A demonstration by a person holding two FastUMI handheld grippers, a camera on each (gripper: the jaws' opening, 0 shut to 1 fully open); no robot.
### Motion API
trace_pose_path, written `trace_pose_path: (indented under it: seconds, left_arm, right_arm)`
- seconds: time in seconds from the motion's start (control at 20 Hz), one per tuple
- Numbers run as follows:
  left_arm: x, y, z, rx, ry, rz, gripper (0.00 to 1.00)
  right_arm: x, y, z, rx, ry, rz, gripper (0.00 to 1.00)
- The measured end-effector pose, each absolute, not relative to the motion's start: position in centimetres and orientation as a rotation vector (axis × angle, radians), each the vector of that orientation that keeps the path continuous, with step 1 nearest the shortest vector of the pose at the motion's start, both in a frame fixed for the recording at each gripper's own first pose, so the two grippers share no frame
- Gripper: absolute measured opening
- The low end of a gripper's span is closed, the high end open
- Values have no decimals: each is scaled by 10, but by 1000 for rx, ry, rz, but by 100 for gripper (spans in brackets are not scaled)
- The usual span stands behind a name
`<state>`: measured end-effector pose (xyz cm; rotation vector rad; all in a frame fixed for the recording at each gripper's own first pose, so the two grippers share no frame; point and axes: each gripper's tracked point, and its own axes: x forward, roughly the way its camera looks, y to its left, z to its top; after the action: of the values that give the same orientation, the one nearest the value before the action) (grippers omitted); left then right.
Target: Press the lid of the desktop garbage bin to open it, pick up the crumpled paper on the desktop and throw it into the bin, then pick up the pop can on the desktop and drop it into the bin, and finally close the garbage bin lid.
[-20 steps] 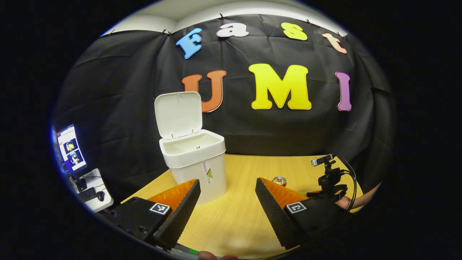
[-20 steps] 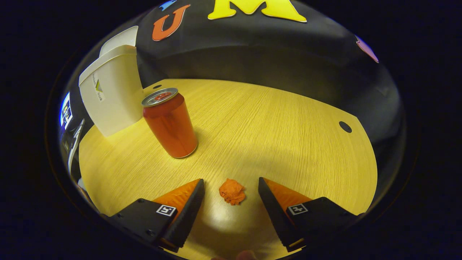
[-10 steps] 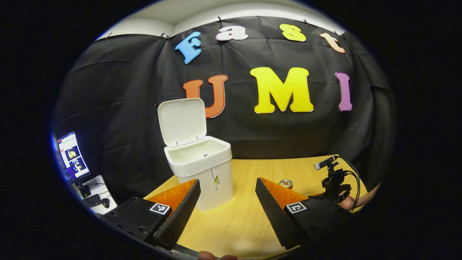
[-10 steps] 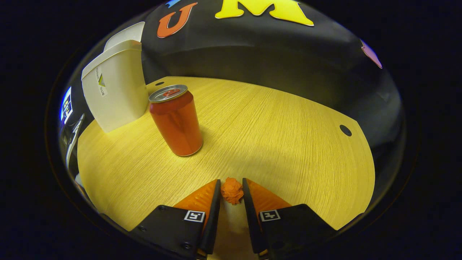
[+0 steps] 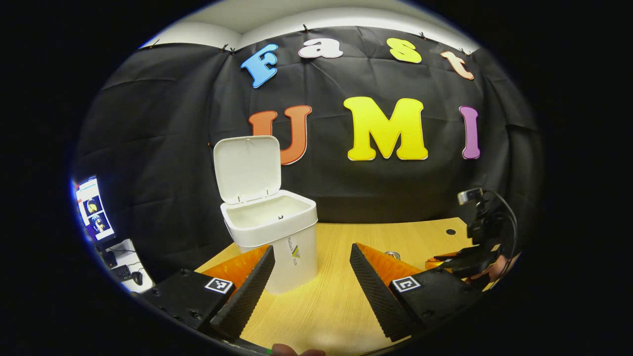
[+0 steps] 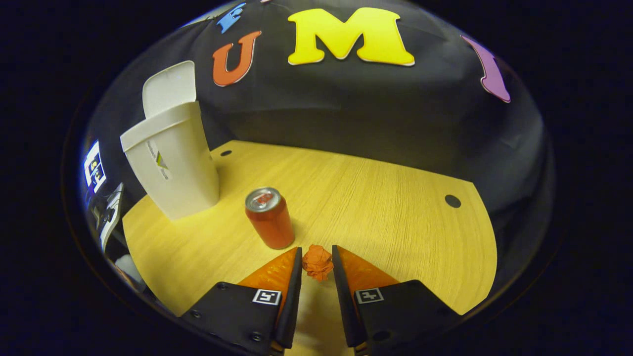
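Note:
The white bin (image 5: 274, 232) stands on the wooden table with its lid (image 5: 247, 168) upright and open. In the right gripper view, the bin (image 6: 173, 168) is at the left. A small orange crumpled paper (image 6: 317, 262) is held above the table, with my right gripper (image 6: 316, 259) shut on it. The red pop can (image 6: 268, 217) stands upright below and left of the paper. My left gripper (image 5: 311, 257) hangs open in front of the bin, nothing between its fingers. The can's top (image 5: 393, 255) peeks over its right finger. The right gripper (image 5: 474, 247) and a hand show at the far right.
The wooden table (image 6: 376, 198) has two cable holes, one (image 6: 452, 200) near its right edge and one (image 6: 225, 153) behind the bin. A monitor (image 5: 93, 210), keyboard and mouse sit on a side desk at the far left.
My right gripper closed on the crumpled paper, then rose with it, so the can and table look smaller. The left gripper drifted slightly and stayed open.

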<state>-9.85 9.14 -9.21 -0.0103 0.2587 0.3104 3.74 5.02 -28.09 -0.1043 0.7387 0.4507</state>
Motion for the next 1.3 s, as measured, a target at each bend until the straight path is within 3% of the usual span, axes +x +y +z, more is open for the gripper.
trace_pose_path:
  seconds: [0.1,0.15,0.25,0.4,0.65,1.05,1.3]
  left_arm:
    - [-94,100,-95,-24,243,305,100]
    - [-92,105,-98,-33,239,306,100]
    - [-90,118,-102,-54,235,312,100]
    - [-93,135,-109,-65,236,326,100]
    - [-110,163,-111,-66,225,359,100]
    - [-158,222,-107,-79,229,492,100]
    - [-195,257,-105,-73,241,571,100]
  right_arm:
    - [37,63,-242,-105,687,473,43]
    - [37,71,-222,-101,661,485,38]
    - [38,91,-184,-103,603,517,42]
    - [37,126,-140,-101,535,568,37]
    - [40,194,-87,-100,455,665,39]
    - [54,344,-53,-98,389,859,39]
    - [62,424,-70,-112,399,923,39]
